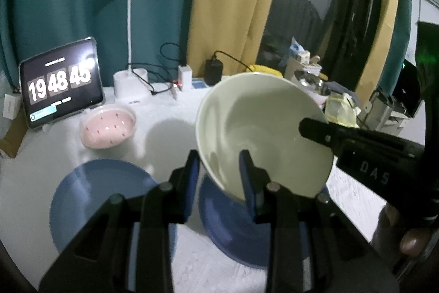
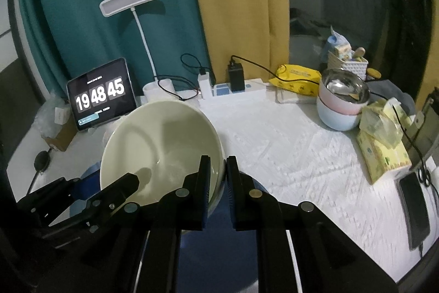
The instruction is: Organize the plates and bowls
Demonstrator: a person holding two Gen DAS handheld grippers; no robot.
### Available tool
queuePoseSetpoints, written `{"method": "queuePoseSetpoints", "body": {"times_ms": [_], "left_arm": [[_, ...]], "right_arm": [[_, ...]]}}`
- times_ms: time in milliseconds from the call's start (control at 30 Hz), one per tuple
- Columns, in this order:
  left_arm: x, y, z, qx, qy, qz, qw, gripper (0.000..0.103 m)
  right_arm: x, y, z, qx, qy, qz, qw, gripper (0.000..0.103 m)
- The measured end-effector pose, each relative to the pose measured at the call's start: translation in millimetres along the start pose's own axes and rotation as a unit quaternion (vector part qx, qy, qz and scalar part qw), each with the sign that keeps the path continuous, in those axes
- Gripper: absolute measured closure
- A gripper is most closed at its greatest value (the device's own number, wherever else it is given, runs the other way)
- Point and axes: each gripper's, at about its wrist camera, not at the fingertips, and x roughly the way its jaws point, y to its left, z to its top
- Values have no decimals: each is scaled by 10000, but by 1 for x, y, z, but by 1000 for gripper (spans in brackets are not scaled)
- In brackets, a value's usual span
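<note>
Left wrist view: cream bowl (image 1: 263,133) carried, unplaced.
Left gripper (image 1: 219,172) and right gripper (image 2: 218,172) pinched its rim; pink bowl (image 1: 108,129) and blue plates (image 1: 104,199) remained unstacked.

Tilted cream bowl (image 1: 263,128) lifted above two blue plates (image 1: 101,197), pink bowl (image 1: 108,129) behind.

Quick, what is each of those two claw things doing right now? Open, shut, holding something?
Left gripper: closed on the near rim of the cream bowl, holding it tilted.
Right gripper: closed on the same bowl's rim at the other side.
</note>
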Motion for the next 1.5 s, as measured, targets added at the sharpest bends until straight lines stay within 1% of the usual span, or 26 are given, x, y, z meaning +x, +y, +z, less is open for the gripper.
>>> {"method": "queuePoseSetpoints", "body": {"times_ms": [467,800,1033,1233,1400,1500], "left_arm": [[14,-19,-22,162,425,-45,9990,73],[28,-22,-36,178,723,-2,9972,73],[37,-20,-42,200,973,9,9951,73],[39,-19,-46,222,1049,57,9942,73],[37,-21,-44,305,967,138,9947,72],[37,-20,-44,280,974,57,9948,71]], "right_arm": [[5,-21,-26,290,231,-7,9993,90],[18,-29,-40,408,455,52,9981,90],[25,-30,-47,377,637,44,9972,90],[32,-30,-55,350,806,-26,9961,90],[37,-29,-57,298,908,-91,9954,90],[37,-28,-55,314,876,-121,9956,88]]}}
